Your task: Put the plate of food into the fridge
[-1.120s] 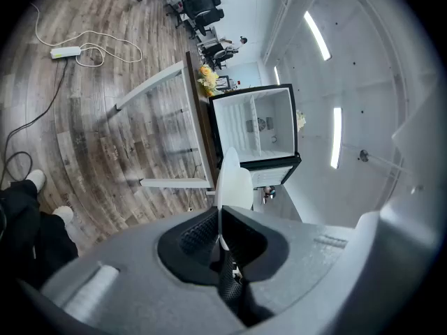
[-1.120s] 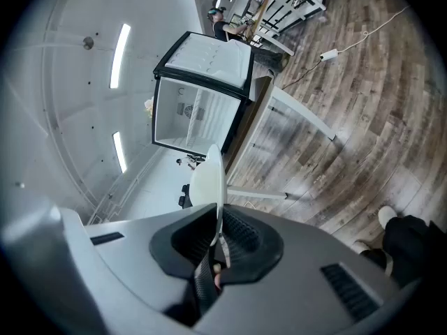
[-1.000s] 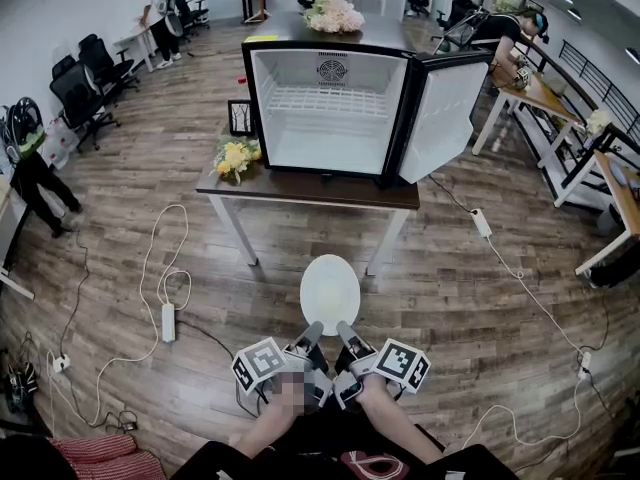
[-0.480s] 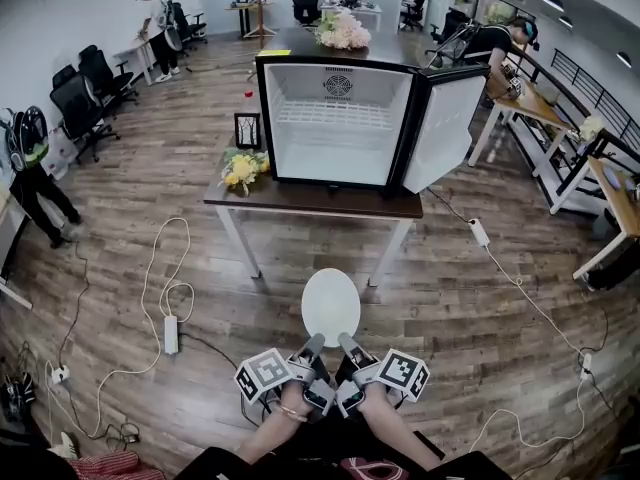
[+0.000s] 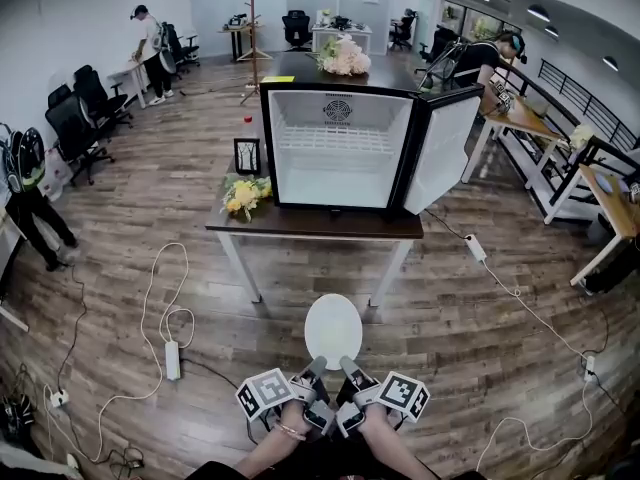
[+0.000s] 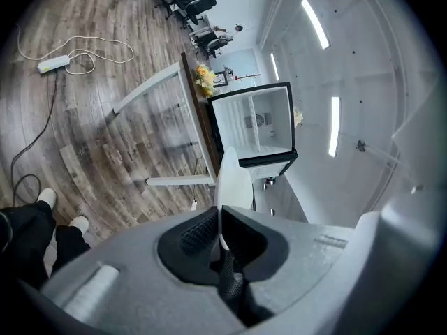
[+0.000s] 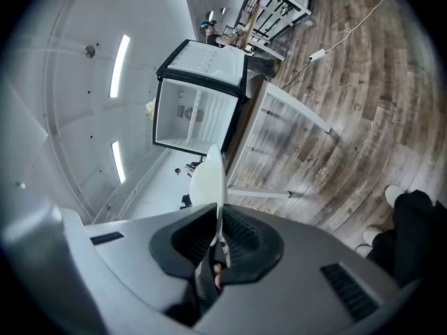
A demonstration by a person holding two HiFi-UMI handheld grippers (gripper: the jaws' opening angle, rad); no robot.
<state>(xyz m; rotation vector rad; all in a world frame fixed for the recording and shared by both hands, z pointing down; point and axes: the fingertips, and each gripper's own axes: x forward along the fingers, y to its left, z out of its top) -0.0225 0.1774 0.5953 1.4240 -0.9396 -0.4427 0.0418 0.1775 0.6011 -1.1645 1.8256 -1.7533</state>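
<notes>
Left tool (image 5: 316, 366) and right tool (image 5: 348, 365) each clamped the near rim of the plate (image 5: 333, 328), which jutted ahead of them; the open fridge (image 5: 340, 153) stood well beyond, on the bench (image 5: 300, 222).

The plate (image 5: 333, 330), plain white and round, hangs level at lower centre, its near rim pinched by the left claw (image 5: 317, 364) and right claw (image 5: 348, 364). The fridge (image 5: 340, 148) stands on the desk (image 5: 310, 224) at upper centre, black-framed, white inside with a wire shelf (image 5: 334, 140), door (image 5: 441, 153) swung open rightward.
</notes>
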